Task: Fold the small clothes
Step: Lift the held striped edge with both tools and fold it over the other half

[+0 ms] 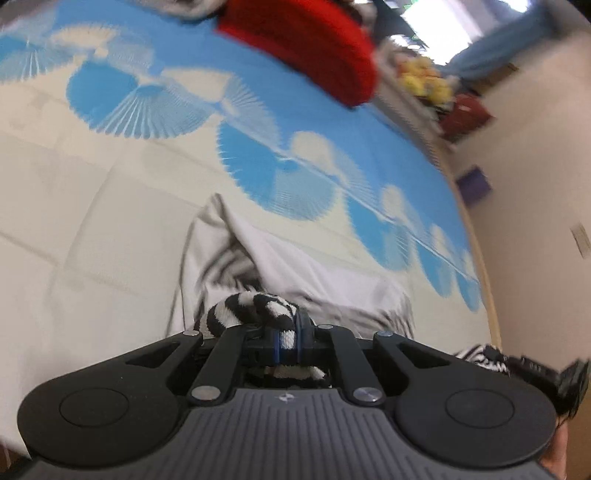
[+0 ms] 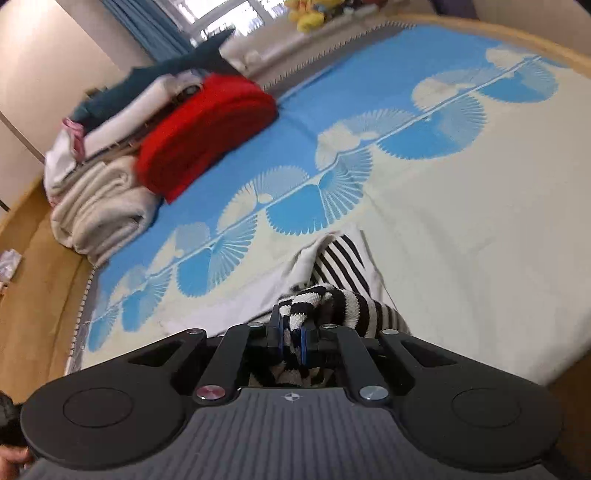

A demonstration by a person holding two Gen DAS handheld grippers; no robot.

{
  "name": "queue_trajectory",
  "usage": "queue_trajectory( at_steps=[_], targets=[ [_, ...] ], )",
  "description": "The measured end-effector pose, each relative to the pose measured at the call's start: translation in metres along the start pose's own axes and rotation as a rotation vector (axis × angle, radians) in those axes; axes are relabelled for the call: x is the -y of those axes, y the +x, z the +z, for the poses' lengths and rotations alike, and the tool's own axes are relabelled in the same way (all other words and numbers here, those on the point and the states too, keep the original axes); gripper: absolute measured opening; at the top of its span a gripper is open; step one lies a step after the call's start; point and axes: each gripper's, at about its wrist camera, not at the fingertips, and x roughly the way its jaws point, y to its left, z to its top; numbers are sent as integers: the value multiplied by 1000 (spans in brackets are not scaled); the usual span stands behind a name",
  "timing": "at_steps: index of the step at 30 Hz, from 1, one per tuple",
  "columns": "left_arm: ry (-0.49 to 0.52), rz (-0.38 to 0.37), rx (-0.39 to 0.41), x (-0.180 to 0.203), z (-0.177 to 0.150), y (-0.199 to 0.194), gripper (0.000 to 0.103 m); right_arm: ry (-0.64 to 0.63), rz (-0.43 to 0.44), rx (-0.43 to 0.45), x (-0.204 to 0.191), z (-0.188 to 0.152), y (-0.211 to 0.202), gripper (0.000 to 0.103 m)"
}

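A small black-and-white striped garment point(image 1: 303, 273) with a pale inner side hangs over the bed point(image 1: 92, 206). My left gripper point(image 1: 287, 338) is shut on a bunched striped edge of it. My right gripper point(image 2: 291, 341) is shut on another bunched striped edge point(image 2: 332, 302) of the same garment, whose striped panel point(image 2: 347, 262) trails onto the bedspread ahead. Part of the right gripper shows at the right edge of the left wrist view point(image 1: 535, 369).
The bedspread point(image 2: 461, 229) is cream with blue fan shapes. A red folded blanket point(image 2: 207, 129) and a stack of white and dark folded linens point(image 2: 99, 199) sit at the bed's far left. Yellow plush toys point(image 2: 310, 14) lie beyond. The wooden floor point(image 2: 37, 280) is at left.
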Motion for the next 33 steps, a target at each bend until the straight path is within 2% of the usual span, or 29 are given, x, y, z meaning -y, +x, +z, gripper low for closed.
queue_trajectory(
  at_steps=[2,3,4,5,7,8,9,10,12,14,17,18,20,24,26,27,28,29,30,33],
  targets=[
    [-80,-8,-2,-24,24,37,16,8,-6,-18,-1,21,47,13],
    [-119,-3,7,-36,30,48,24,16,-29,-25,0,29,67,15],
    [-169,-3,18,-48,31,56,29,36,-61,-26,3,33,83,23],
    [-219,-4,16,-59,30,61,29,63,-79,-13,8,35,96,33],
    [-278,-11,-3,-65,35,63,30,110,-71,-5,20,35,111,42],
    [-250,-36,10,-60,38,61,35,134,-69,-25,24,35,116,42],
    [-197,-52,20,-52,41,59,45,161,-63,-40,24,38,118,42],
    [-139,-59,21,-44,43,57,52,167,-26,-22,22,40,115,42],
    [-33,-62,-3,-27,38,56,53,113,23,6,10,45,111,42],
    [34,-56,-46,-17,31,61,53,42,49,-4,-2,42,111,46],
    [132,-16,-89,-1,15,72,57,-50,78,-136,-17,27,125,51],
    [172,2,-94,6,9,76,61,-90,81,-177,-24,20,130,52],
    [243,32,-92,19,-3,83,68,-186,60,-212,-37,5,134,55],
    [389,137,-61,40,-24,102,68,-326,-25,-255,-51,-20,155,58],
    [449,177,-42,50,-26,115,63,-377,-67,-273,-53,-30,167,56],
    [486,195,-33,54,-26,120,45,-402,-86,-280,-56,-33,172,54],
    [520,220,-26,58,-24,122,15,-420,-91,-275,-59,-34,175,37],
    [542,247,-7,61,-20,124,4,-425,-89,-269,-59,-33,177,11],
    [532,250,28,62,-15,121,2,-421,-86,-245,-61,-30,177,3],
    [370,181,194,55,11,99,1,-352,-28,-94,-62,-9,162,1]
  ],
)
